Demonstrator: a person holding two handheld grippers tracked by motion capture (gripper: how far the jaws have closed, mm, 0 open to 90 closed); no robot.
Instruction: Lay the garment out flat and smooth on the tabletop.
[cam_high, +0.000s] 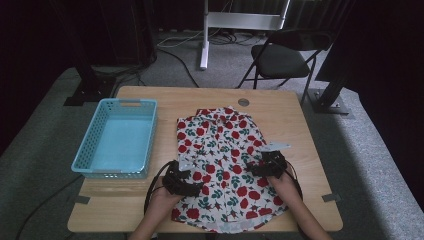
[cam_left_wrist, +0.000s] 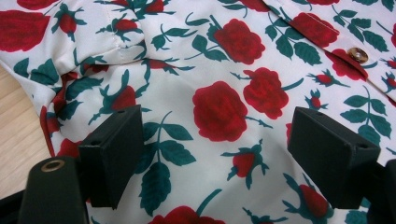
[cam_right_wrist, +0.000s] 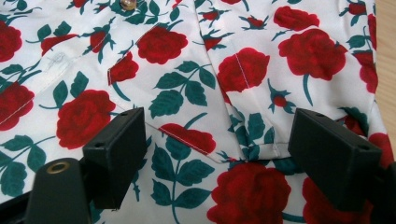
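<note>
Standing spread, both pairs of jaws hover close over the rose-print shirt (cam_high: 222, 165) with nothing pinched between them. We note the left gripper (cam_high: 186, 176) above the shirt's left edge, near a sleeve seam, and the right gripper (cam_high: 267, 165) above its right side, by the chest pocket (cam_right_wrist: 187, 107). The shirt lies flat at the counter's (cam_high: 280, 107) middle, collar away from us. A blue basket (cam_high: 119, 137) sits just left of it.

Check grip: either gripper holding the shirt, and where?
Nothing held. Left gripper and right gripper stand open over the rose-print shirt.
</note>
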